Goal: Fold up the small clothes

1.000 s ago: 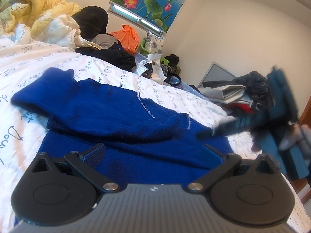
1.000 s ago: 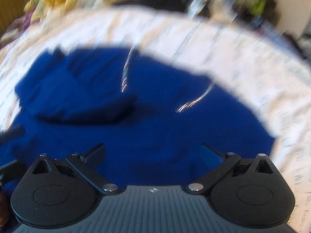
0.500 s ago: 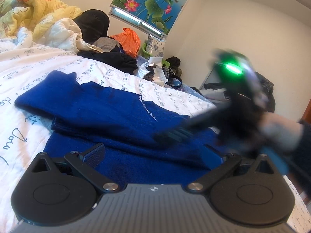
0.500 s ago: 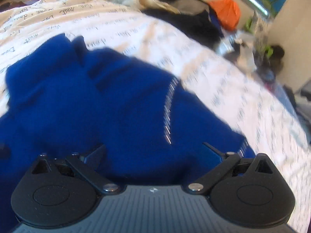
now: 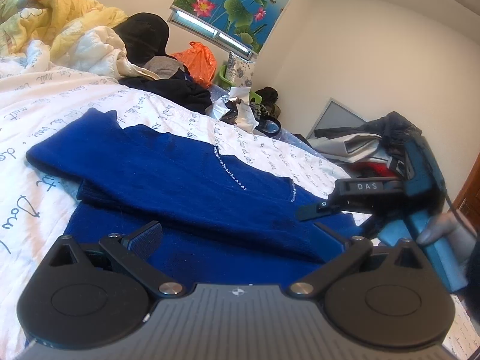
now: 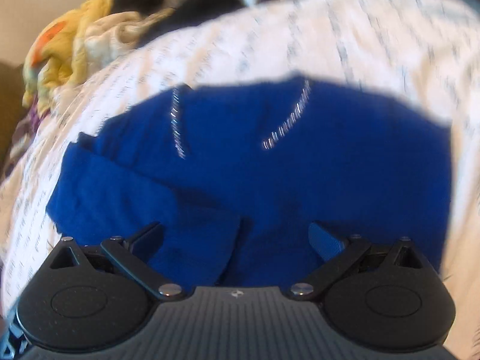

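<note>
The blue top (image 5: 180, 180) lies partly folded on the bed (image 5: 60, 111). Both tongs are wide open and hold nothing — left (image 5: 237, 234), right (image 6: 237, 234). A grab could catch just one layer — then the fold slips apart.

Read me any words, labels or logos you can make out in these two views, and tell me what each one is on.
"DAS": white letters on the black body of the right gripper, seen in the left wrist view.
Cursive script printed all over the white bedsheet: real handwriting-style words, but too distorted to read reliably.
Small white emblem on the left gripper housing: a symbol, no letters.
Right wrist view: sheet print is motion-blurred, nothing readable. The blue sweater carries only a sparkly trim, no text.
</note>
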